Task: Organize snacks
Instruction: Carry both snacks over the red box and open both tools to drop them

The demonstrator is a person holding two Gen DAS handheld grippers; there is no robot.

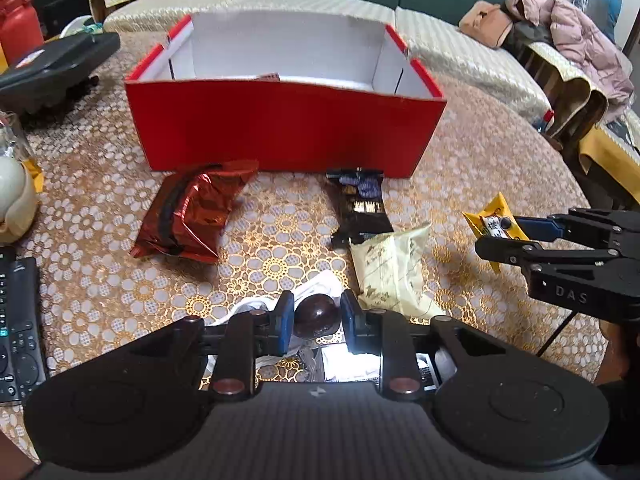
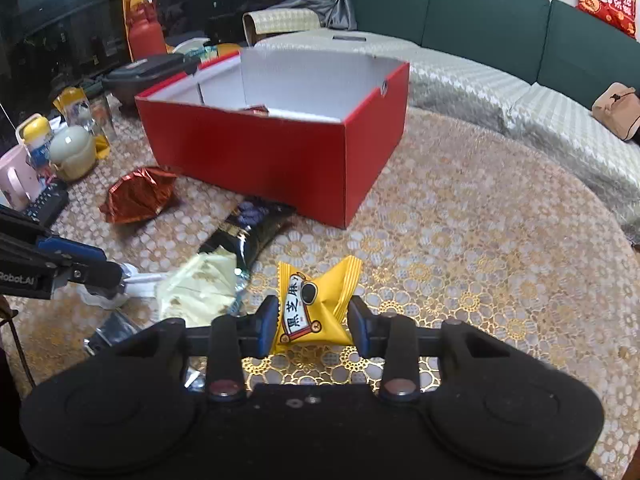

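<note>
My left gripper (image 1: 316, 320) is shut on a dark brown round snack (image 1: 317, 319), just above a white wrapper (image 1: 320, 284) on the table. My right gripper (image 2: 314, 326) is shut on a yellow snack packet (image 2: 316, 304) lifted off the cloth; the same packet (image 1: 490, 222) shows in the left wrist view. Ahead stands an open red box (image 1: 286, 128) (image 2: 256, 156) with a white inside and one small item in it. A red foil bag (image 1: 192, 212) (image 2: 138, 198), a black packet (image 1: 360, 204) (image 2: 248, 236) and a pale cream packet (image 1: 394, 268) (image 2: 200, 286) lie in front of the box.
A gold flowered tablecloth (image 2: 460, 240) covers the round table. Remote controls (image 1: 18, 320), a black case (image 1: 52, 68), a red bottle (image 2: 146, 28) and cups (image 2: 18, 176) crowd the left side. A green sofa (image 2: 480, 12) with a patterned cover runs behind.
</note>
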